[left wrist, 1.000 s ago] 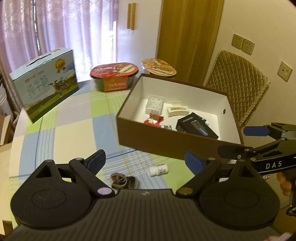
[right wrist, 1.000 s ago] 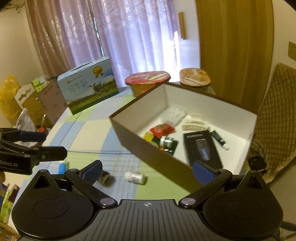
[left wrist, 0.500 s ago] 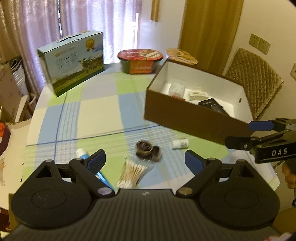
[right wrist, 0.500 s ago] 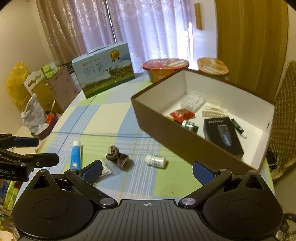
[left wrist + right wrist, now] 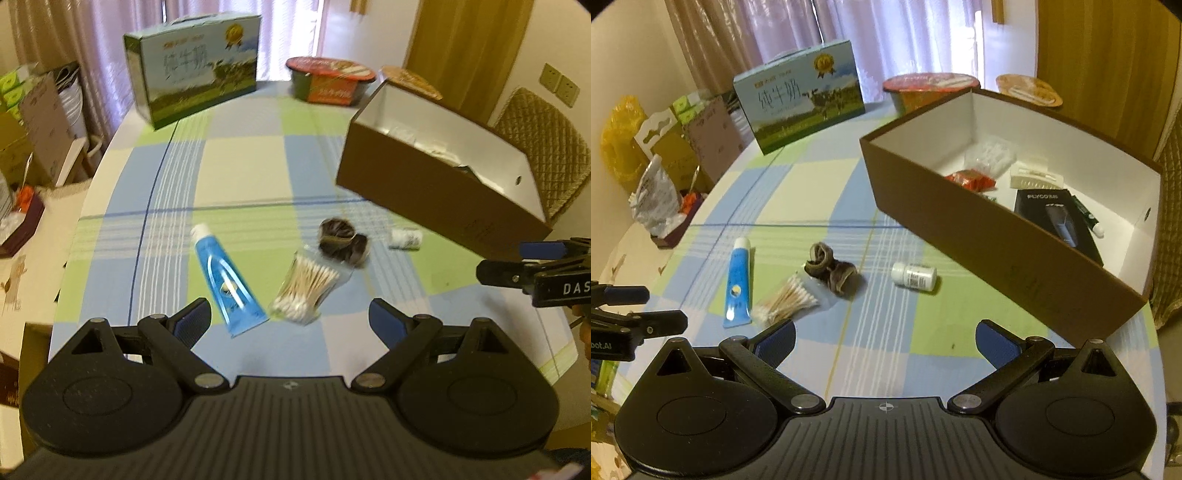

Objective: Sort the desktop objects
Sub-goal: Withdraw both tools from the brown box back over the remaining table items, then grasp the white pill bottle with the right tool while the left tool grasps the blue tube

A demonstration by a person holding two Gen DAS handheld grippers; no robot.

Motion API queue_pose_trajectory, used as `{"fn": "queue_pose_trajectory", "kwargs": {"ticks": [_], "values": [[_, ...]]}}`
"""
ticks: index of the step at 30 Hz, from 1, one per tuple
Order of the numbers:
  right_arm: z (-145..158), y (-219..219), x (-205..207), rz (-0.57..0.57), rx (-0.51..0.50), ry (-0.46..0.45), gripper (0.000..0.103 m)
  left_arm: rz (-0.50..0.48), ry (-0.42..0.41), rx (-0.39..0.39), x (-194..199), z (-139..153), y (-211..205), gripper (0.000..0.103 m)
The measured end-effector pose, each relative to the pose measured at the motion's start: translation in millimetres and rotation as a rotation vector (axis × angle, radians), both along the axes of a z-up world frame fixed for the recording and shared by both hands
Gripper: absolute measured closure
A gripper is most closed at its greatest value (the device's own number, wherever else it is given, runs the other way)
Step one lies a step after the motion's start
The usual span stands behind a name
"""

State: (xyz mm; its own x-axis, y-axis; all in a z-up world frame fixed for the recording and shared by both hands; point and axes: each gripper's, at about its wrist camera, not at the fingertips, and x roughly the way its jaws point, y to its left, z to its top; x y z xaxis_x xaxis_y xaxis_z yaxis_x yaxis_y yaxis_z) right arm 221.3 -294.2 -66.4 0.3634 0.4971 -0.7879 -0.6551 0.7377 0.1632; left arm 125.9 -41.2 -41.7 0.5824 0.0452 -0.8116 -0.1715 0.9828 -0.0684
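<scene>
Four loose things are lying in a row on the blue, green and cream checked tablecloth [image 5: 820, 184]. A blue toothpaste tube with a white cap [image 5: 738, 282] is sitting at the left. Just right of it a clear packet of cotton swabs [image 5: 786, 299] is touching a pair of dark brown hair ties [image 5: 829, 271]. A small white pill bottle [image 5: 913, 276] is lying on its side further right, near the brown cardboard box with a white inside [image 5: 997, 236]. That box is holding a black carton, a red packet and other small items.

The left gripper [image 5: 290, 320] is hovering released above the tube and swabs, gripping nothing. The right gripper [image 5: 885, 339] is likewise hanging open and empty over the cloth.
</scene>
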Motion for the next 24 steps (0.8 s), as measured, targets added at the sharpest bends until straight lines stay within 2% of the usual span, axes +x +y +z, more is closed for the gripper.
{"fn": "queue_pose_trajectory", "kwargs": {"ticks": [11, 24], "values": [[-26, 12, 9, 0.019, -0.049, 0.021, 0.002, 0.089, 0.061, 0.008, 1, -21, 16, 0.013], [-46, 21, 27, -0.008, -0.058, 0.044, 0.002, 0.114, 0.108, 0.035, 18, -37, 21, 0.013]]}}
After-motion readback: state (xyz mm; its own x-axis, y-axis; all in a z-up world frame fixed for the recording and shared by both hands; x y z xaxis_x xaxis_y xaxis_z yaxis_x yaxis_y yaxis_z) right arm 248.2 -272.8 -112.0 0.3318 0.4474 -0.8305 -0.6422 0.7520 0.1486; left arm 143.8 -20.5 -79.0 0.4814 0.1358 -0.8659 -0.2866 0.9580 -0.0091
